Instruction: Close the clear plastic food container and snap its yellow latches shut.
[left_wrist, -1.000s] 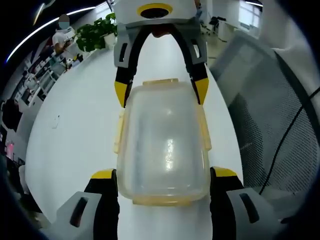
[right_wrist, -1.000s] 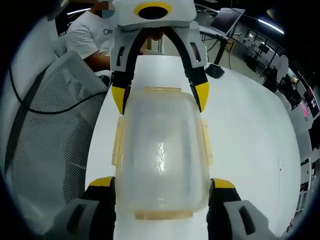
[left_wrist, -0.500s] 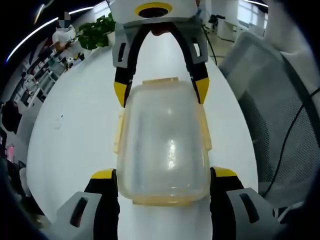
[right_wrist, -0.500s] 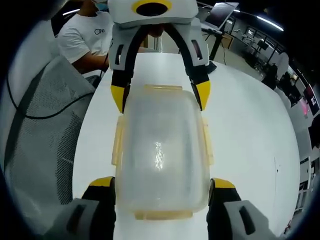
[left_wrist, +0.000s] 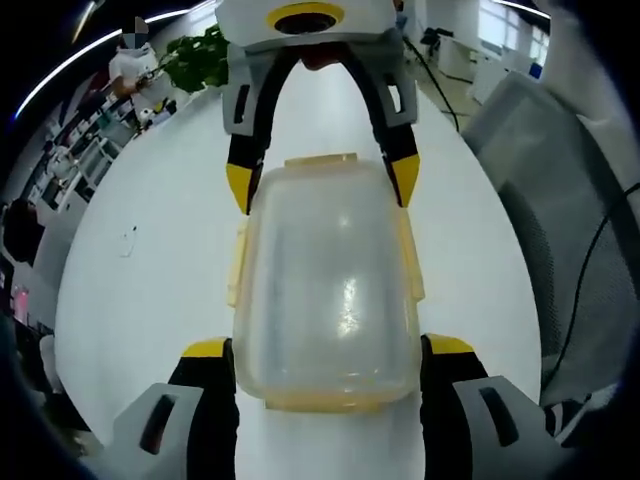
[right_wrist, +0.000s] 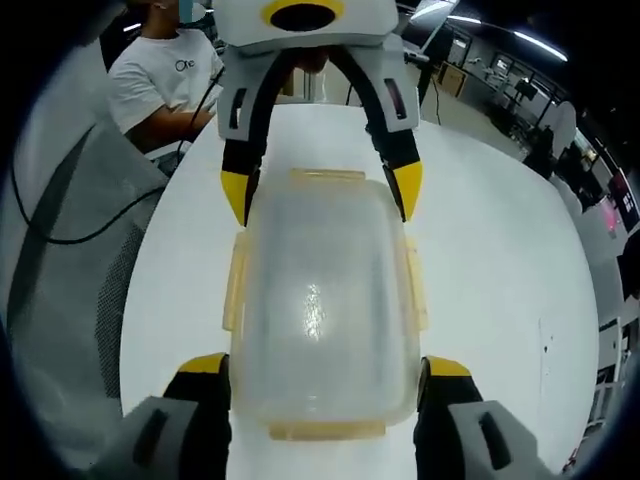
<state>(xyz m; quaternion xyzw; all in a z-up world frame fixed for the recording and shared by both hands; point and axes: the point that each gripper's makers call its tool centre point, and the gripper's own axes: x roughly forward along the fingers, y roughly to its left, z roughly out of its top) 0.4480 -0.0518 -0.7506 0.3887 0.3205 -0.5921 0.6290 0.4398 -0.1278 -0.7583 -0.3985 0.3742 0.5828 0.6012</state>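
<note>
- The clear container (left_wrist: 328, 290) lies lengthwise on the white worktop (left_wrist: 150, 270), with its lid on, held from both ends.
- In the left gripper view, the left gripper (left_wrist: 326, 352) has its yellow-tipped fingers (left_wrist: 207, 350) against the two long sides of the container's near end; they pinch the container between them.
- In the same view the right gripper (left_wrist: 320, 182) comes in from the far side, and its yellow fingertips sit at the two far corners of the container.
- In the right gripper view, the right gripper (right_wrist: 323, 368) has its fingers (right_wrist: 436, 368) on either side of the container (right_wrist: 322, 300) at the near end, gripping it.
- There the left gripper (right_wrist: 321, 188) reaches in from the far end, its tips touching the far corners.
- Yellow latches (left_wrist: 238, 262) run along the long sides and at both ends of the lid; one near-end latch (right_wrist: 327, 431) lies flat at the rim. Whether each one is snapped down I cannot tell.
- A grey mesh chair back (left_wrist: 580, 240) stands just beside the worktop on the right of the left gripper view.
- A person in a white T-shirt (right_wrist: 155, 85) sits at the far left in the right gripper view.
- A green plant (left_wrist: 195, 62) stands at the far left end of the worktop in the left gripper view.
- The white worktop (right_wrist: 500, 250) stretches away to the right in the right gripper view.
</note>
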